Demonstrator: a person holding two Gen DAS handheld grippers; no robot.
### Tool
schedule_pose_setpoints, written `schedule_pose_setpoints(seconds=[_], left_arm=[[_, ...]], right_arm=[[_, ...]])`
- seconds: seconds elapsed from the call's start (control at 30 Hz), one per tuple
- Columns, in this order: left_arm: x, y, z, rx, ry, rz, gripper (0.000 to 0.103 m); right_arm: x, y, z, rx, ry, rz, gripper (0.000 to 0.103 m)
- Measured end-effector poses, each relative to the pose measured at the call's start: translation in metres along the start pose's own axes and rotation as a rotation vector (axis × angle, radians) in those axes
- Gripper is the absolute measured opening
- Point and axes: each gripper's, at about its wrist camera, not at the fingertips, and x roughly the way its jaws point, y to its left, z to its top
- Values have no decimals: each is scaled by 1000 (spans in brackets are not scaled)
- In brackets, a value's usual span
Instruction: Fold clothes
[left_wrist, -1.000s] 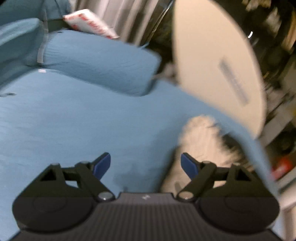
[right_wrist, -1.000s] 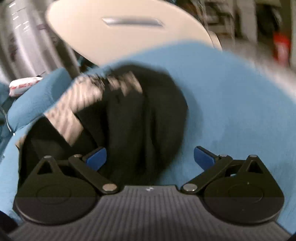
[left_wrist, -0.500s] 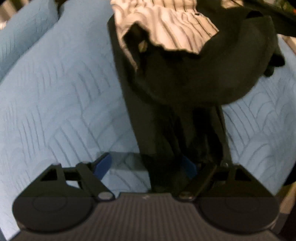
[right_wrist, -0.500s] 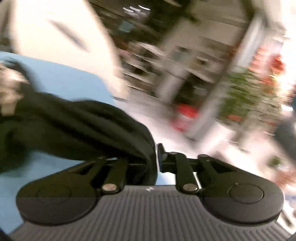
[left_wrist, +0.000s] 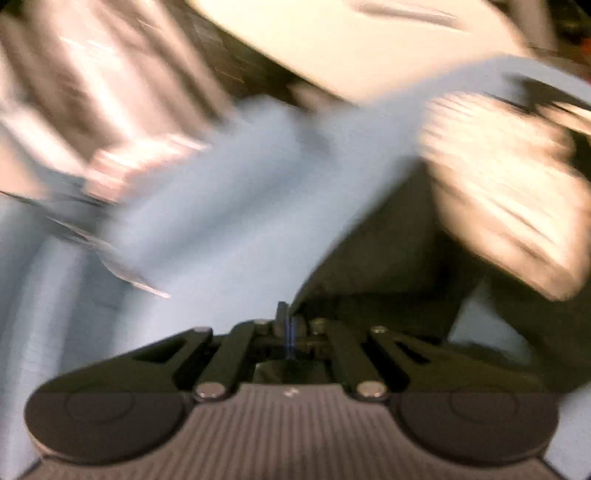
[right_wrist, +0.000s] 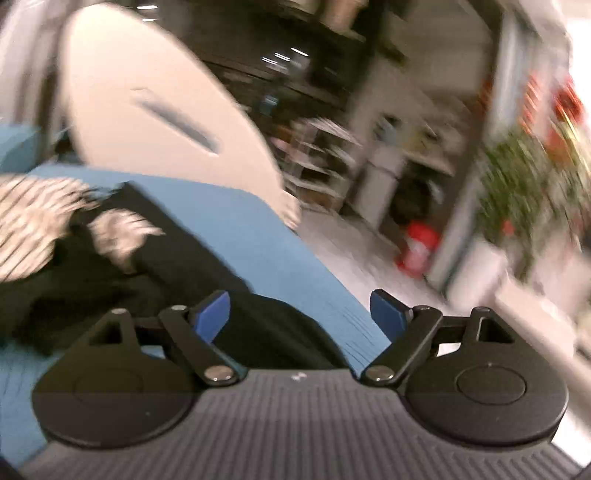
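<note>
Two wrist views, both smeared by motion. Left wrist view: the left gripper sits at lower centre with its jaws clenched together; a corner of the black garment runs down to the jaw tips and appears to be pinched there, though blur makes the contact itself uncertain. From that point the dark cloth spreads up toward the right of the frame, where its striped lining shows as a pale, streaked patch. The blue bedspread fills the centre and left, beneath the garment. A white oval board occupies the top of the frame, and pale curtain folds the upper left. Right wrist view: the right gripper lies at lower centre, jaws parted and opening, blue pads clear of any cloth; the black garment lies on the blue bedspread at left and reaches under the left-hand finger, with nothing pressed between the pads. Striped lining shows at the left edge. The white oval board stands at upper left; a red object and green foliage are at right, indistinct.
</note>
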Motion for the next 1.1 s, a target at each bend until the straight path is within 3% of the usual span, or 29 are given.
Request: schedule_pose_setpoints(seconds=[0.07,0.1,0.17,0.2,0.27,0.3,0.37,0.43,0.53,0.6,0.63,0.67,0.7,0.73,0.8,0.93,1.0,1.07,1.1], left_arm=[[30,26,9,-13,34,144,15],[56,41,13,-43,103,186,25],[86,60,14,-161,216,155,45],[91,68,8,-235,243,113,49],[82,65,-10,-262,258,7,64],[75,70,-23,-257,262,-39,68],[57,63,-44,-300,283,-206,78],[39,61,-66,-354,303,-315,82],[18,54,-89,-390,315,-402,82],[4,43,-102,-392,322,-446,82],[-2,39,-105,-390,323,-467,82],[-8,36,-107,-387,324,-494,83],[-15,28,-110,-377,326,-533,84],[-23,18,-114,-364,329,-577,84],[-34,7,-110,-351,318,-670,84],[-57,3,-109,-384,298,-750,87],[-56,-6,-107,-379,311,-777,87],[-54,-19,-104,-347,329,-770,87],[-54,-26,-100,-327,329,-769,87]], right_arm=[[-1,31,18,-87,1,106,86],[-7,49,19,-133,-4,186,86],[-27,87,20,-238,-50,392,86],[-39,107,18,-317,-77,485,88],[-53,141,14,-497,-107,623,97],[-46,145,18,-572,-115,652,98],[-53,168,10,-673,-153,708,98],[-57,189,4,-751,-202,781,99],[-55,232,-2,-863,-289,784,99],[-47,251,8,-843,-324,726,98],[-36,266,21,-818,-261,678,67],[-25,275,33,-787,-151,689,2],[-18,282,41,-742,-59,719,5],[-24,285,46,-709,-39,752,5],[-53,272,52,-697,-86,857,4],[-133,224,55,-675,-151,1126,5],[-145,208,54,-642,-122,1231,10],[-140,188,55,-586,-14,1321,47],[-132,173,58,-527,40,1342,53]])
